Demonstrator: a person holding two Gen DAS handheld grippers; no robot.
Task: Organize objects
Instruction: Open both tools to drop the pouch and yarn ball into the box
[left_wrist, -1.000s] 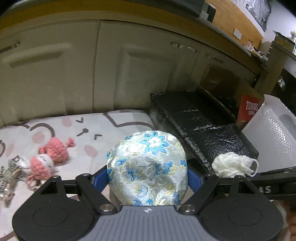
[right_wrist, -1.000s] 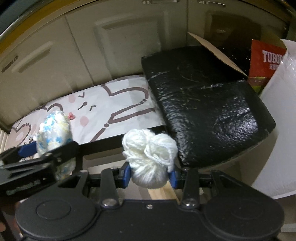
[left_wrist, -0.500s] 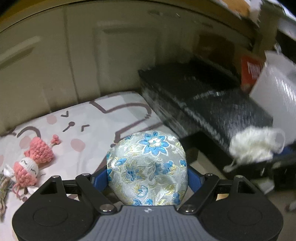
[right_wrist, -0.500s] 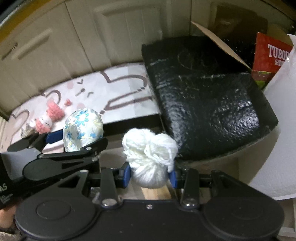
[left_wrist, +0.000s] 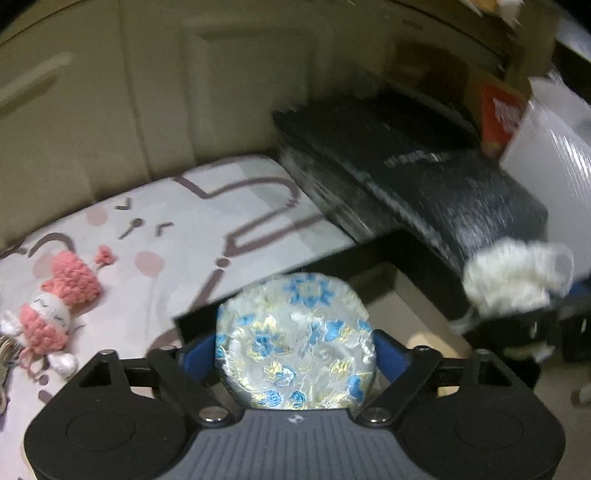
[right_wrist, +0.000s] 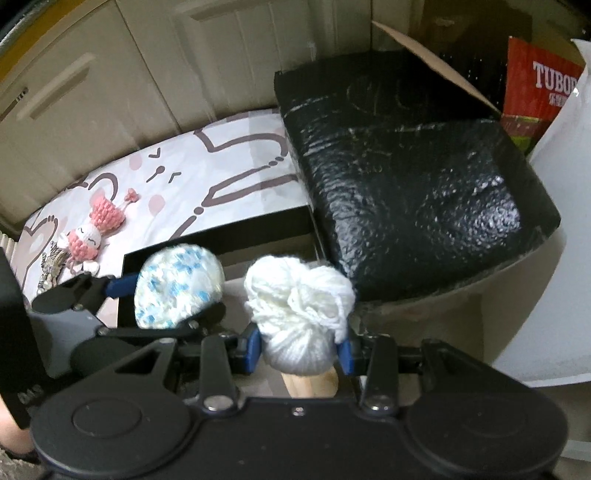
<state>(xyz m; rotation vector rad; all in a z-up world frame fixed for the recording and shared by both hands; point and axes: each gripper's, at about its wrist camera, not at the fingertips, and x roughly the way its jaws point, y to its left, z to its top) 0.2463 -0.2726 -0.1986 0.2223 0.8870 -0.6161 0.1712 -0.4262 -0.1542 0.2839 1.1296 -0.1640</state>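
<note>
Dropped low over black box (left_wrist: 373, 254): left gripper (left_wrist: 295, 347) jaws opening around brocade pouch (left_wrist: 295, 339); right gripper (right_wrist: 301, 343) clamped on yarn ball (right_wrist: 299, 314), waiting.

Dim indoor light on my feeds. Left wrist view motion-smeared, worst at right; right sharper. Glare on black wrapped block (right_wrist: 413, 177); fisheye-bent edges.

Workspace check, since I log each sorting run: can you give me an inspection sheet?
Surface: cartoon-print cloth.
Job's things: floral pouch between the pads; white yarn ball gripped; both over a black open box.
Clutter: pink crochet doll on the cloth; black wrapped bundle; red carton.
Grippers: left hand-held gripper opening around the pouch; right hand-held gripper shut on the yarn.
Cables: nothing seen.
Surroundings: cream cabinet doors.
</note>
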